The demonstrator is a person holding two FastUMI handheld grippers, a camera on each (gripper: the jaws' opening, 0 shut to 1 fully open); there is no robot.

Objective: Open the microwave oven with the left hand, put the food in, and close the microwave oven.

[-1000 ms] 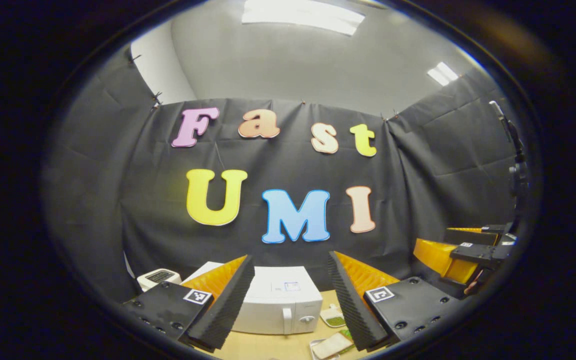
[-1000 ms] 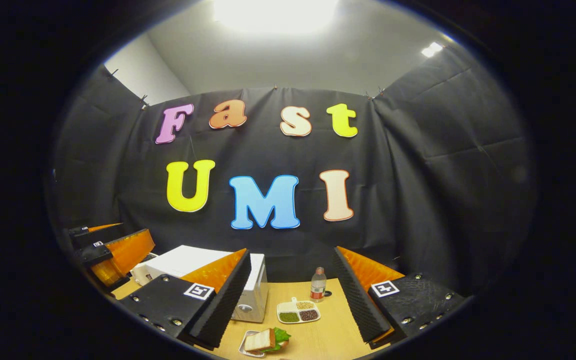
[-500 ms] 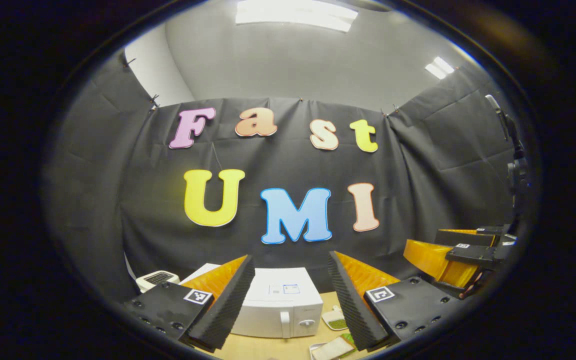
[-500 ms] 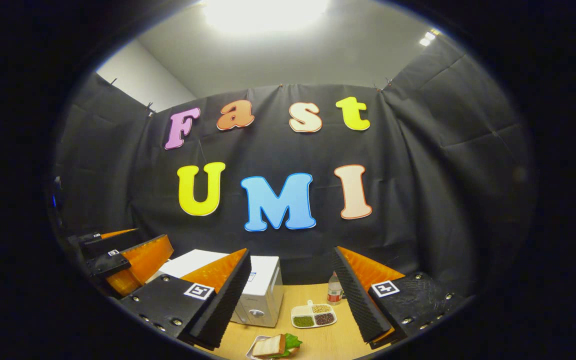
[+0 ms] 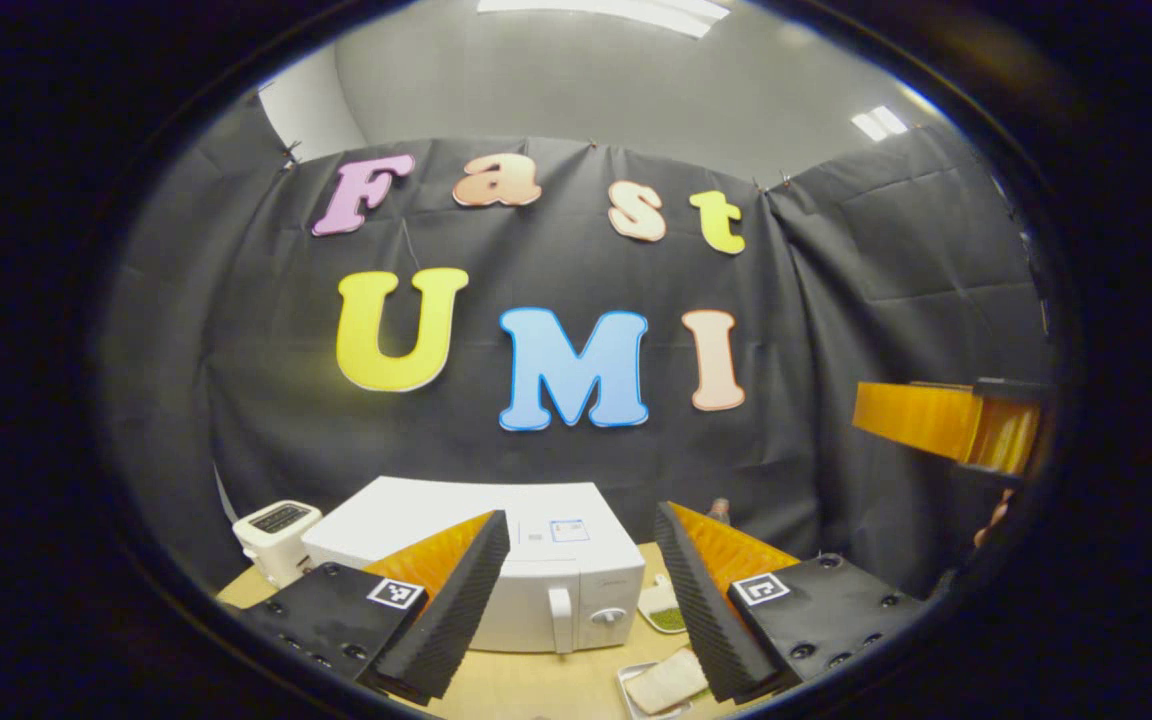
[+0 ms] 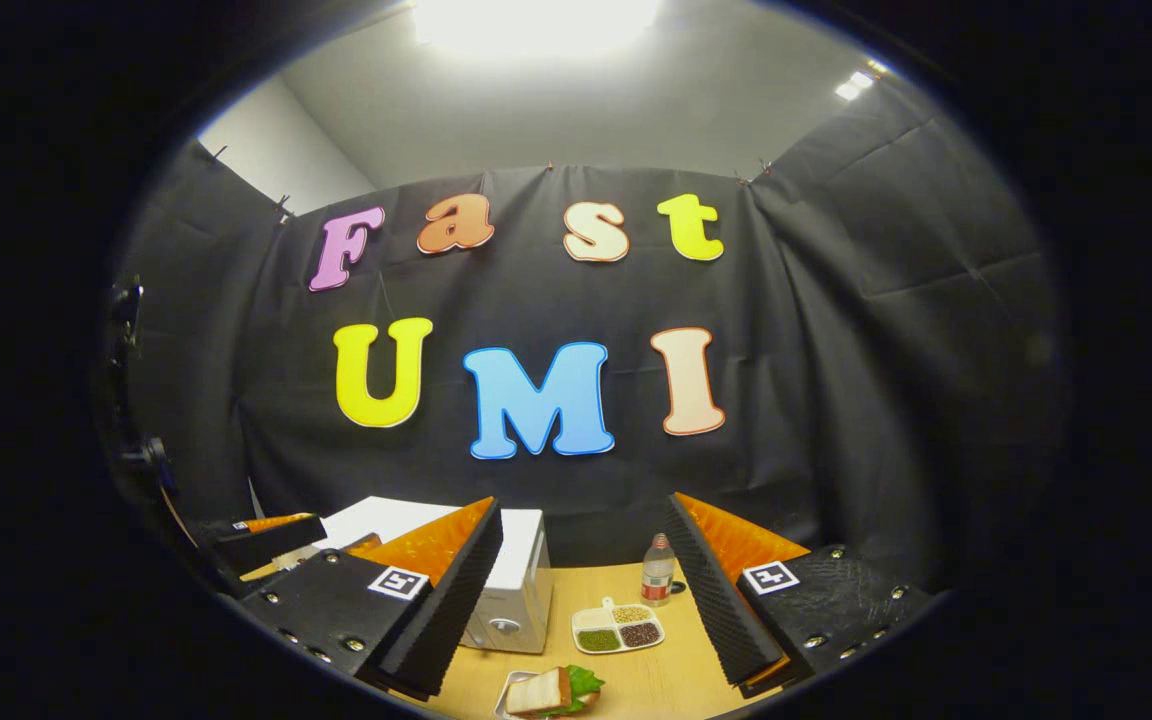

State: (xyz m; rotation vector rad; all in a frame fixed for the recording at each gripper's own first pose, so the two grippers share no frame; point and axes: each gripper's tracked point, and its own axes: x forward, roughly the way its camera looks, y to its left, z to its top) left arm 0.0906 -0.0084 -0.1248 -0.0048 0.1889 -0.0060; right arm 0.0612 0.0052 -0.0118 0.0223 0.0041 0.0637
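Both the left gripper (image 5: 576, 600) and right gripper (image 6: 586, 600) hang wide apart, holding nothing, above a wooden table (image 6: 666, 670); the white microwave (image 5: 556, 590) stands shut, black cloth behind.

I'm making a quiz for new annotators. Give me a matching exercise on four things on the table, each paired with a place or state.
Things:
1. microwave
2. sandwich
3. bottle
4. sectioned dish

Places or states:
A. upright near the back wall
B. door shut
C. on a small tray at the table's front edge
D. between the sandwich and the bottle, holding beans or grains in three sections

Pairs: 1-B, 2-C, 3-A, 4-D
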